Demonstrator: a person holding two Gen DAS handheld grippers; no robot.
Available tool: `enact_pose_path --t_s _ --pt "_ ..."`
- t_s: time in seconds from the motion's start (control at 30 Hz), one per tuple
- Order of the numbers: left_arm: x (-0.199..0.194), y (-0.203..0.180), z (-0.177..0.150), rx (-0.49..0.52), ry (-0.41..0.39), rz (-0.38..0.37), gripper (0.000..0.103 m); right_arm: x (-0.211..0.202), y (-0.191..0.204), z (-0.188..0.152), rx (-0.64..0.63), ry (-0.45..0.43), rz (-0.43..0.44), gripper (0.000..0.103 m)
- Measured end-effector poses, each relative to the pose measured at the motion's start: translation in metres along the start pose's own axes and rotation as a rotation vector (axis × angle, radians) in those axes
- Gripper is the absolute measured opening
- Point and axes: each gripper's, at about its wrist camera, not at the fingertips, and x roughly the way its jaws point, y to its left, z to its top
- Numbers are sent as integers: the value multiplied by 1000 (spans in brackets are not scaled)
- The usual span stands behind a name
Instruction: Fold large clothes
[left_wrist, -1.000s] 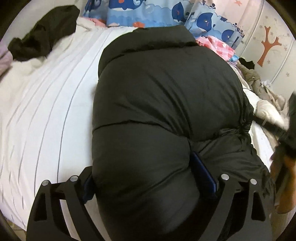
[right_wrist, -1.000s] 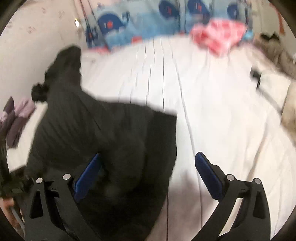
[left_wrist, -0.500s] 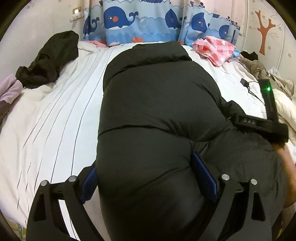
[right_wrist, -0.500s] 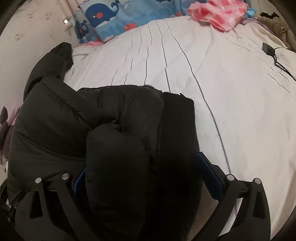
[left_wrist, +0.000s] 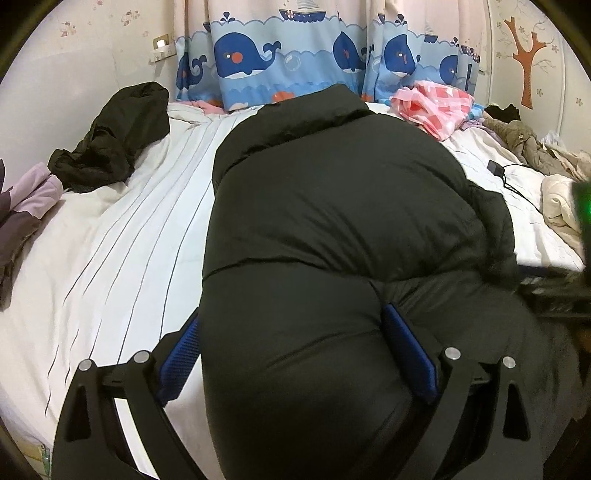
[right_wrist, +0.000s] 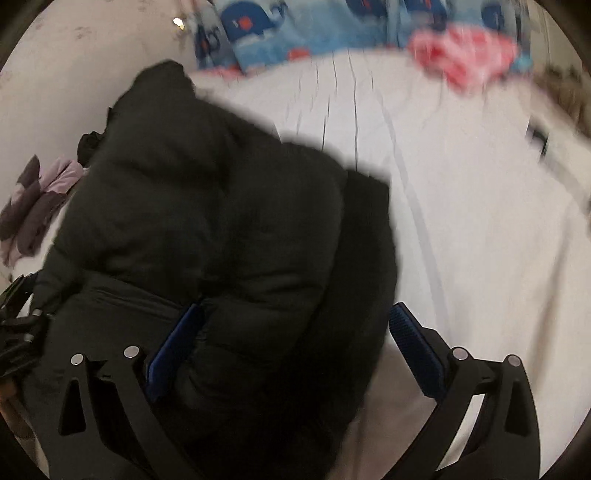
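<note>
A large black puffer jacket (left_wrist: 332, 229) lies folded on the white striped bed (left_wrist: 122, 251). My left gripper (left_wrist: 295, 350) is wide open, its blue pads on either side of the jacket's thick near fold. The jacket also fills the left of the blurred right wrist view (right_wrist: 221, 240). My right gripper (right_wrist: 295, 339) is wide open around the jacket's right edge, left pad against the padding, right pad over the sheet. The right gripper's body shows at the right edge of the left wrist view (left_wrist: 554, 288).
Another black garment (left_wrist: 114, 147) and a purple one (left_wrist: 26, 206) lie at the left. A pink checked cloth (left_wrist: 432, 103) and beige clothes (left_wrist: 532, 147) lie at the far right. A charger with cable (left_wrist: 495, 168) rests on the sheet. Whale curtains (left_wrist: 280, 55) hang behind.
The left view has tilted up and drawn back slightly over the jacket. The right gripper has shifted over the jacket's right edge and is moving, with its view blurred.
</note>
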Motion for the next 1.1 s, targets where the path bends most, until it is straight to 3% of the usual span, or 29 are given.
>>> enact_pose_path --t_s 0.2,0.43,0.53,0.67,0.87,1.0,1.1 --pt "-10 -8 -4 53 -36 49 90 -7 3 5 -27 17 -38 97" --pt "-23 -2 -10 35 -59 50 90 -77 29 -7 -78 -87 11 97" --pt "-27 -2 -13 16 -58 36 91 -49 44 -23 -173 59 -45 97" --pt "-36 1 -19 3 -16 -30 93 -23 29 -25 -113 153 -13 97" --pt "-62 14 -32 -9 -9 -49 93 -82 35 -19 -85 10 -19 97" --pt "-75 16 -40 -5 9 -31 93 -125 56 -43 -93 -93 -19 97" --pt "-84 13 -44 12 10 -8 93 -130 78 -59 -116 -105 -21 97"
